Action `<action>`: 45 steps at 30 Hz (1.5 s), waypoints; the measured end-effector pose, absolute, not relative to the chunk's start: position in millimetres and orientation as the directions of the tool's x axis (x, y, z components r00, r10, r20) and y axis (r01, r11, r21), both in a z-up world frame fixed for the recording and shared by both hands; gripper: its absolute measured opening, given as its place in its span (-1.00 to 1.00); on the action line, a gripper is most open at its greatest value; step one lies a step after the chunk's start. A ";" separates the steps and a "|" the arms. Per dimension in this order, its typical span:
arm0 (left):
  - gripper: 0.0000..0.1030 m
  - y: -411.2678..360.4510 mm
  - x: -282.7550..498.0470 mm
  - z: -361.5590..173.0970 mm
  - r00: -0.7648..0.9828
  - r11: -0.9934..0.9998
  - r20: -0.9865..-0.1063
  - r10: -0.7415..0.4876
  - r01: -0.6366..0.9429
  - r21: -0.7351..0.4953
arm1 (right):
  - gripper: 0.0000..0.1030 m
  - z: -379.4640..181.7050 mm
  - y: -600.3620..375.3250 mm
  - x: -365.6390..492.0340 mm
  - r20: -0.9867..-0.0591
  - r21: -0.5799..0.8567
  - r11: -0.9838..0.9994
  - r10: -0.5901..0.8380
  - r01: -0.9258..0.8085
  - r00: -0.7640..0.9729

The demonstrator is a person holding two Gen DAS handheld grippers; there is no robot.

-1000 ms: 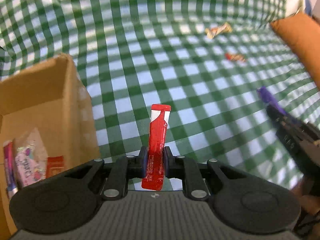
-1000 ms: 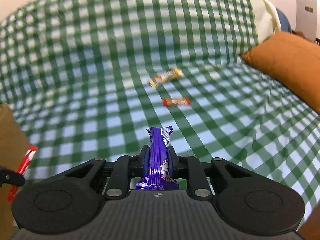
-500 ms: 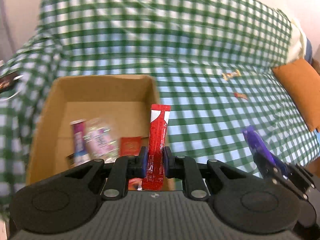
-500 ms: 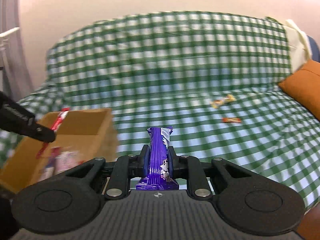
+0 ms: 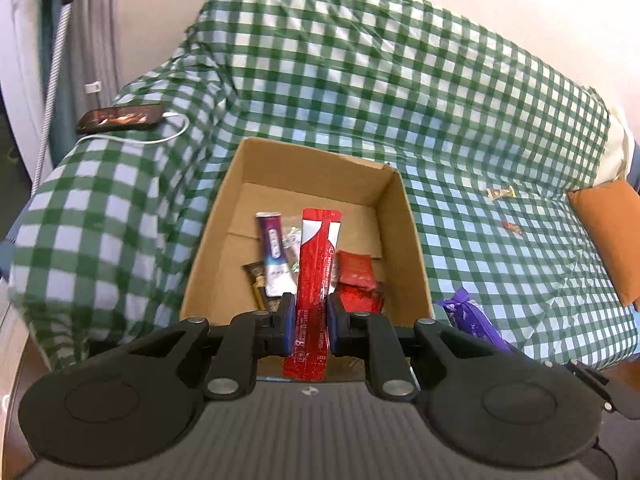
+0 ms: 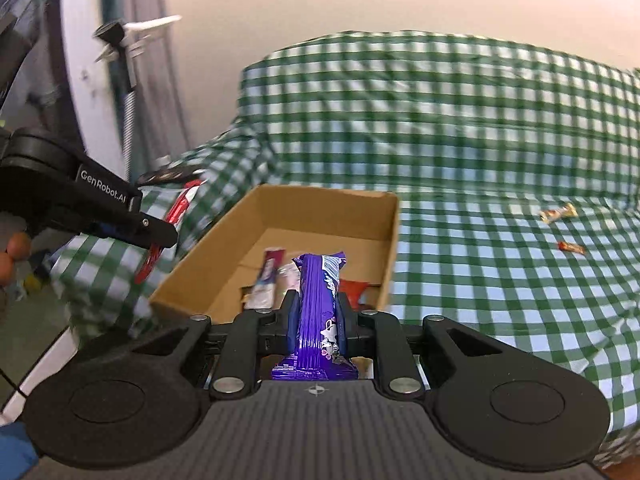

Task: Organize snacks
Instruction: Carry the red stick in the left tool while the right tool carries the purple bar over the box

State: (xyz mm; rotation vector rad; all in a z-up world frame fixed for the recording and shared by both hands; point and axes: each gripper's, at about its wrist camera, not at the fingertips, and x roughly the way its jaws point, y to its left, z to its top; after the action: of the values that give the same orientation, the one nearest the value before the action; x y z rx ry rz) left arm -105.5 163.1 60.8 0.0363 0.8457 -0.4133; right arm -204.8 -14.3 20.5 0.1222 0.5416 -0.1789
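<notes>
My left gripper (image 5: 311, 312) is shut on a long red snack stick (image 5: 316, 276), held upright over the near edge of an open cardboard box (image 5: 408, 216). The box holds several snacks: a purple-and-white packet (image 5: 274, 254), a red packet (image 5: 355, 268) and a dark bar (image 5: 256, 280). My right gripper (image 6: 318, 316) is shut on a purple chocolate bar (image 6: 320, 292), in front of the same box (image 6: 390, 248). From the right wrist view, the left gripper (image 6: 156, 236) hangs at the left with its red stick (image 6: 180, 206). The purple bar (image 5: 472, 316) shows right of the box.
The box sits on a sofa draped in green-and-white checked cloth (image 5: 400, 80). Two small wrapped candies, a gold one (image 5: 500, 193) and a red one (image 5: 512, 227), lie on the seat to the right. An orange cushion (image 5: 608, 232) is at the far right. A phone (image 5: 120, 118) on a white cable rests on the left armrest.
Both grippers have swung left and risen, from over the bare checked seat to just in front of the cardboard box. Each still grips its snack. The candies now lie far to the right.
</notes>
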 end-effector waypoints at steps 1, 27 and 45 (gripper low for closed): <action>-0.65 170.6 -108.6 61.1 0.591 0.921 -0.732 -0.340 0.367 -0.131 | -0.61 20.5 -10.1 -205.8 -0.522 0.060 0.979 -0.135 0.194 0.842; -0.65 192.0 -101.1 48.0 0.584 0.928 -0.735 -0.344 0.332 -0.171 | -0.61 15.4 4.2 -191.8 -0.569 0.003 0.984 -0.146 0.179 0.809; -0.65 186.8 -43.2 31.2 0.570 0.942 -0.761 -0.309 0.296 -0.160 | -0.61 3.1 -4.5 -138.7 -0.621 0.019 0.984 -0.128 0.178 0.774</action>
State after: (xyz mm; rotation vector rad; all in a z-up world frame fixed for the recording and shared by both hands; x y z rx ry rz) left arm -43.2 186.8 31.2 -0.0156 0.8966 -0.3551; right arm -138.7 -4.5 3.1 0.0784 0.6661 -0.1659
